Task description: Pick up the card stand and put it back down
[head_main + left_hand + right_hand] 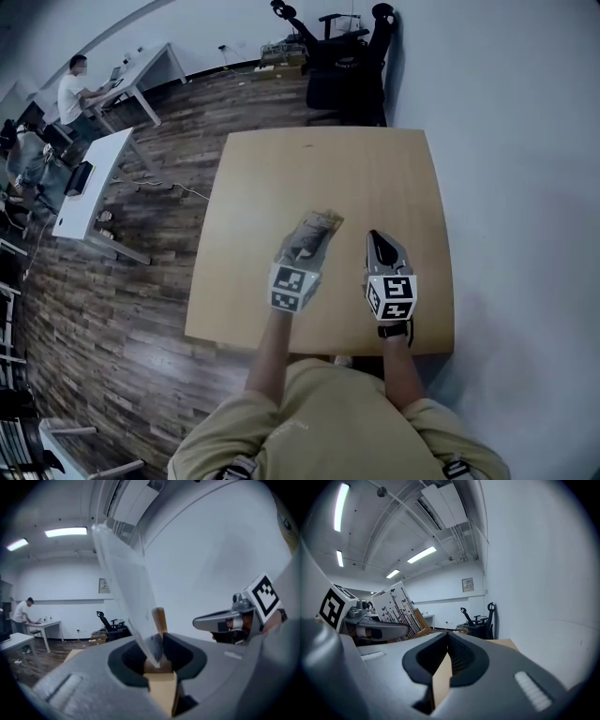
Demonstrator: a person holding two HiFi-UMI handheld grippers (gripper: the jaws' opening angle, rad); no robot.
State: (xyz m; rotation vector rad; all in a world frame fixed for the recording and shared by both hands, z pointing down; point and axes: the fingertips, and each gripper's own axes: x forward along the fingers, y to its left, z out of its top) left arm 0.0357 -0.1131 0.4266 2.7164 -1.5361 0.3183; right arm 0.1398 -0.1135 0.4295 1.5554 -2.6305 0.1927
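Left gripper view puts the card stand (158,620) right between the jaws. Its wooden base is pinched by the pads, and its clear pane rises from the base and leans toward the upper left. The left gripper (157,656) is therefore closed on the base with a narrow gap, not spread.

In the head view the card stand (317,230) sits ahead of the left gripper (306,247), over the near middle of the table (328,159). Its wide face runs across the jaws' line. The right gripper (377,240) is just beside it on the right, not touching.

Right gripper view shows its own pads pressed together with nothing between them (447,637). It also gives what the other views lack: the card's printed face (396,609), with dark stems and butterflies, and the stand tilted back in the left gripper (401,631).

No view shows clearly whether the base is touching the tabletop. To set the stand down, I judge the left hand would have to level the base first so that it lands flat. The right hand has no part in that.
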